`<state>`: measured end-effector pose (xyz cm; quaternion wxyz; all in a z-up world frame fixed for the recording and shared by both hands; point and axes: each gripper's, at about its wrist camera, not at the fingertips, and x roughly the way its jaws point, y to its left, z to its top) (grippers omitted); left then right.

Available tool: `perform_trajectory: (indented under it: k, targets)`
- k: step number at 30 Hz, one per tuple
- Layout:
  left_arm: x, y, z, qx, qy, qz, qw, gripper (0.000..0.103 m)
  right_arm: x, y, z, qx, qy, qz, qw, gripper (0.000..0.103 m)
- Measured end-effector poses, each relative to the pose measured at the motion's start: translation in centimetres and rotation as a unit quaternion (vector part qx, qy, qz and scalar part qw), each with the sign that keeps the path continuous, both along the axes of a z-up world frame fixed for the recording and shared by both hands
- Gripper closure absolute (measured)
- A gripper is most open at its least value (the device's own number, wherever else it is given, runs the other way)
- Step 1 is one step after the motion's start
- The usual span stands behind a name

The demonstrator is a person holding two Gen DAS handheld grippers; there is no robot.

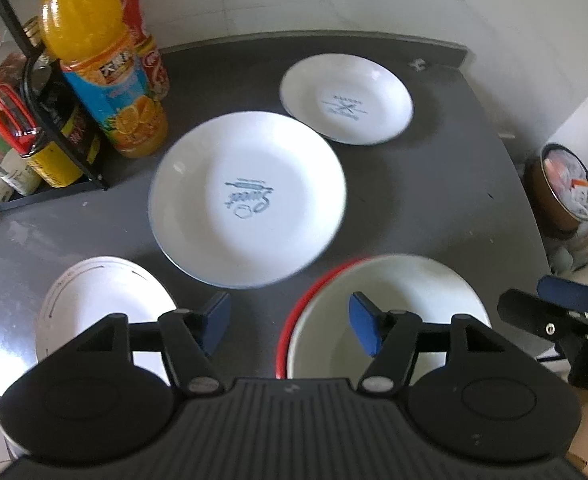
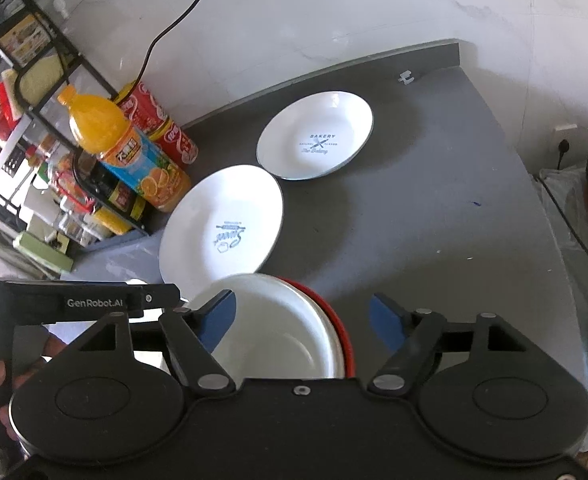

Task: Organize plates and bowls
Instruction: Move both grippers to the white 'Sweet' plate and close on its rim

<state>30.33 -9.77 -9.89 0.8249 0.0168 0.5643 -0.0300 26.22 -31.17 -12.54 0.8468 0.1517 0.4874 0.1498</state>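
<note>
Two white plates lie on the grey counter: a "Sweet" plate in the middle and a "Bakery" plate behind it to the right. A white bowl nested in a red-rimmed bowl sits near the front. A white bowl stands at the front left. My left gripper is open and empty, above the gap between the two front bowls. My right gripper is open and empty over the nested bowls' right rim; it also shows at the right of the left wrist view.
An orange juice bottle and a red can stand at the left beside a black wire rack of jars. A brown pot sits off the counter's right edge. A black cable hangs down the wall.
</note>
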Motion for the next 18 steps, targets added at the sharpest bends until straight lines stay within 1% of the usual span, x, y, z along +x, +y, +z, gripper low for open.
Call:
perform_trajectory:
  k: [4, 8, 15, 18]
  targets:
    - [1.1, 1.6, 0.4, -0.009, -0.010, 0.008, 0.9999, 0.039, 1.3, 1.3, -0.1, -0.011, -0.004, -0.005, 1.000, 0.029]
    - [2.6, 3.5, 0.3, -0.014, -0.015, 0.008, 0.9998, 0.038, 2.8, 2.8, -0.2, -0.020, -0.004, -0.017, 1.000, 0.029]
    - [5.1, 7.4, -0.7, -0.019, -0.021, 0.005, 0.9996, 0.038, 5.1, 5.4, -1.9, -0.007, 0.028, -0.055, 0.998, 0.029]
    - [6.1, 9.0, -1.4, -0.027, -0.023, 0.009, 0.9993, 0.038, 5.8, 6.5, -2.4, -0.008, 0.036, -0.058, 0.998, 0.030]
